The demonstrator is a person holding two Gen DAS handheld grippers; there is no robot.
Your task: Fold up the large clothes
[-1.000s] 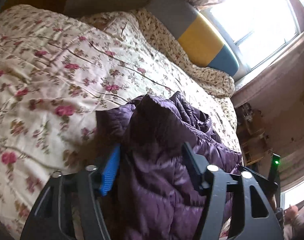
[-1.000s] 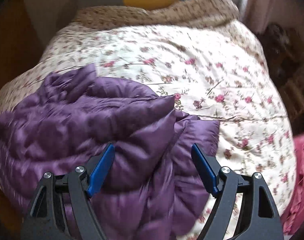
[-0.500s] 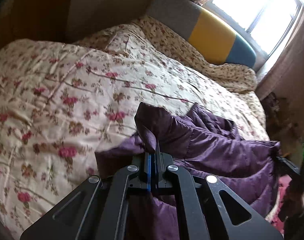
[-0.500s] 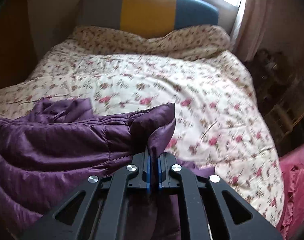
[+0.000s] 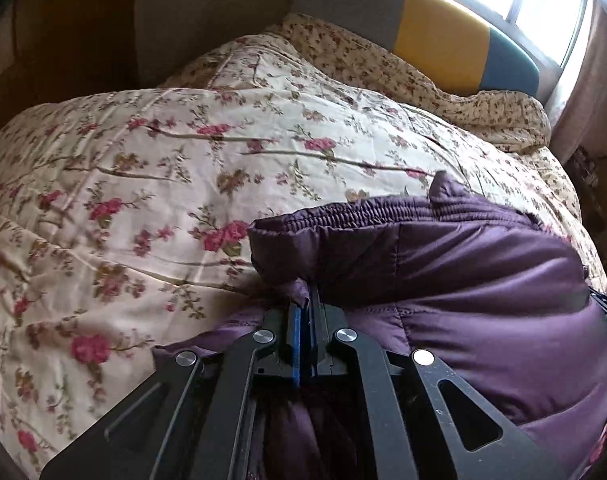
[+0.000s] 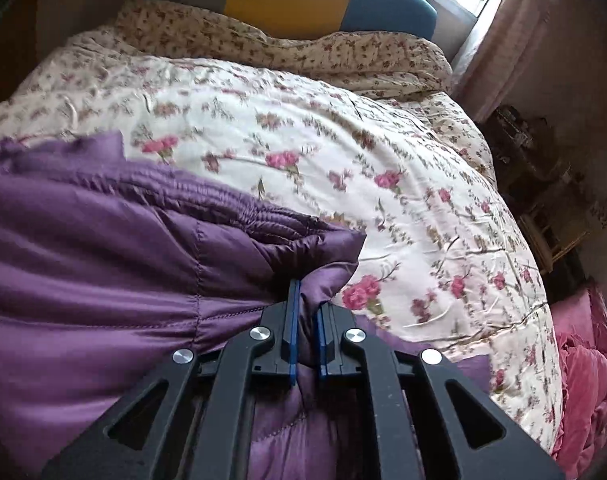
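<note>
A purple padded jacket (image 5: pixel 463 280) lies bunched on a floral quilt (image 5: pixel 163 168) covering a bed. The left gripper (image 5: pixel 305 312) pinches 1 corner of the jacket, jaws closed tight. The right gripper (image 6: pixel 305 300) clamps the opposite corner between its blue pads (image 6: pixel 291 320).

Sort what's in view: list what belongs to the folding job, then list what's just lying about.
Part of the job:
- purple quilted jacket
- left gripper, shut on the jacket's fabric
- right gripper, shut on the jacket's fabric

Just there:
- floral bedspread under the jacket
- grey, yellow and blue headboard
- pink cloth beside the bed
- curtain
</note>
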